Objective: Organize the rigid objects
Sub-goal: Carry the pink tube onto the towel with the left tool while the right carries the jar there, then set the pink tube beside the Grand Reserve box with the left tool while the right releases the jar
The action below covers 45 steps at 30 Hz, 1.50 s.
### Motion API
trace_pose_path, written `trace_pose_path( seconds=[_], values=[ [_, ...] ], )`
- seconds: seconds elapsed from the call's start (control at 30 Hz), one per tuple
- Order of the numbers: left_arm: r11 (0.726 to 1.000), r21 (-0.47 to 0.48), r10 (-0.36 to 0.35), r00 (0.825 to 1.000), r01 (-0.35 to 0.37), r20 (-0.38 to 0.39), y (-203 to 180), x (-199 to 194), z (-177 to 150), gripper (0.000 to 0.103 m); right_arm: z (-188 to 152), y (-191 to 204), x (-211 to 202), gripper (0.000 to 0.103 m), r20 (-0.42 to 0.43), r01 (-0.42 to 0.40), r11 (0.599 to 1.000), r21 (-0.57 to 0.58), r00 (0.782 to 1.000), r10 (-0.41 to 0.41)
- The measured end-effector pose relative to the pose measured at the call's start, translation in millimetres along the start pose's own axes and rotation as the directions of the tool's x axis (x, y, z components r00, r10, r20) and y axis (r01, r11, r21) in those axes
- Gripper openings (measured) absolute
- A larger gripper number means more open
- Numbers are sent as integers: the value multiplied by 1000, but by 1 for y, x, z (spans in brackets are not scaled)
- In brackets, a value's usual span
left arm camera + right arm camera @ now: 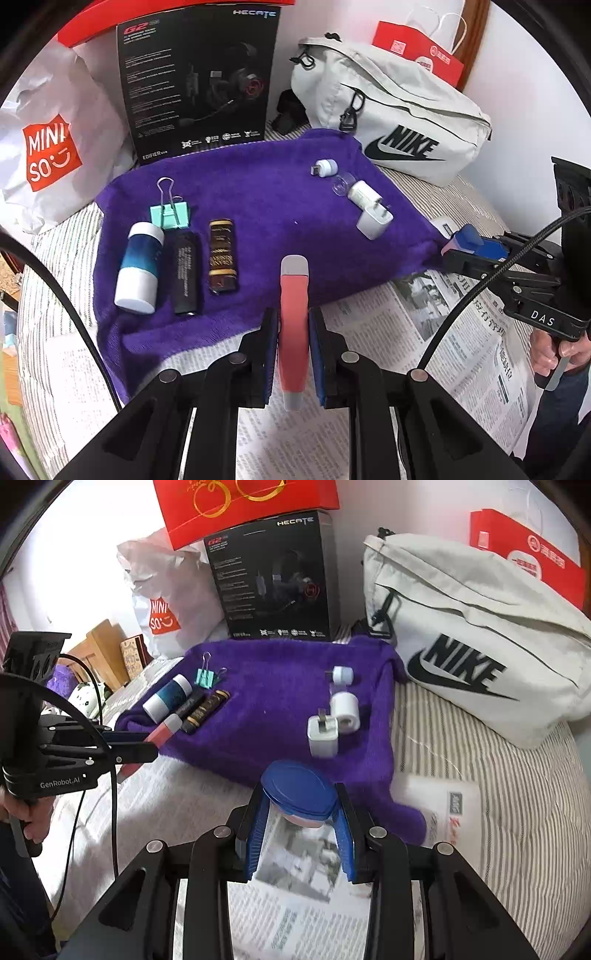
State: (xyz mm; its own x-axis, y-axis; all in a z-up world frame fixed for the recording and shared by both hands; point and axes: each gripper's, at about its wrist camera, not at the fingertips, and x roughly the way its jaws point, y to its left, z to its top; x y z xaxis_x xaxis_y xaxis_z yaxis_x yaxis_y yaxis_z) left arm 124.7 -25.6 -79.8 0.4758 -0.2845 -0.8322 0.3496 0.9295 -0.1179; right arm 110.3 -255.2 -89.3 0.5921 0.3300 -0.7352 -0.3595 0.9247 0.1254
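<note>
My left gripper (293, 332) is shut on a coral-pink tube with grey ends (294, 314), held over the near edge of the purple towel (266, 199). My right gripper (299, 812) is shut on a small jar with a blue lid (297, 788) at the towel's near right edge; it also shows in the left wrist view (469, 240). On the towel lie a blue-white bottle (139, 267), a black lighter (185, 275), a brown tube (221, 256), a teal binder clip (170, 214), a white charger plug (373, 221) and two white adapters (364, 192).
A black headset box (199, 77), a Miniso bag (51, 147), a white Nike bag (391, 110) and a red paper bag (417, 51) stand behind the towel. Newspaper (424, 332) covers the striped bedding (498, 775) in front.
</note>
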Motion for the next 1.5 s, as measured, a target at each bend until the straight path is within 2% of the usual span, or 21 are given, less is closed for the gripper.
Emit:
trace_pose_path(
  seconds=[0.4, 0.8, 1.37, 1.5],
  values=[
    [999, -41, 3, 1000, -4, -9, 31, 13, 22, 16, 38, 7, 53, 34, -58, -27, 1000, -15, 998, 26],
    [997, -71, -5, 1000, 4, -15, 52, 22, 27, 16, 45, 19, 97, 34, -143, -27, 999, -22, 989, 24],
    [996, -87, -15, 1000, 13, -18, 59, 27, 27, 16, 50, 30, 114, 34, -182, -23, 999, -49, 983, 14],
    [996, -88, -19, 1000, 16, -25, 60, 31, 28, 16, 50, 28, 113, 41, -180, -41, 998, -37, 983, 33]
  ],
)
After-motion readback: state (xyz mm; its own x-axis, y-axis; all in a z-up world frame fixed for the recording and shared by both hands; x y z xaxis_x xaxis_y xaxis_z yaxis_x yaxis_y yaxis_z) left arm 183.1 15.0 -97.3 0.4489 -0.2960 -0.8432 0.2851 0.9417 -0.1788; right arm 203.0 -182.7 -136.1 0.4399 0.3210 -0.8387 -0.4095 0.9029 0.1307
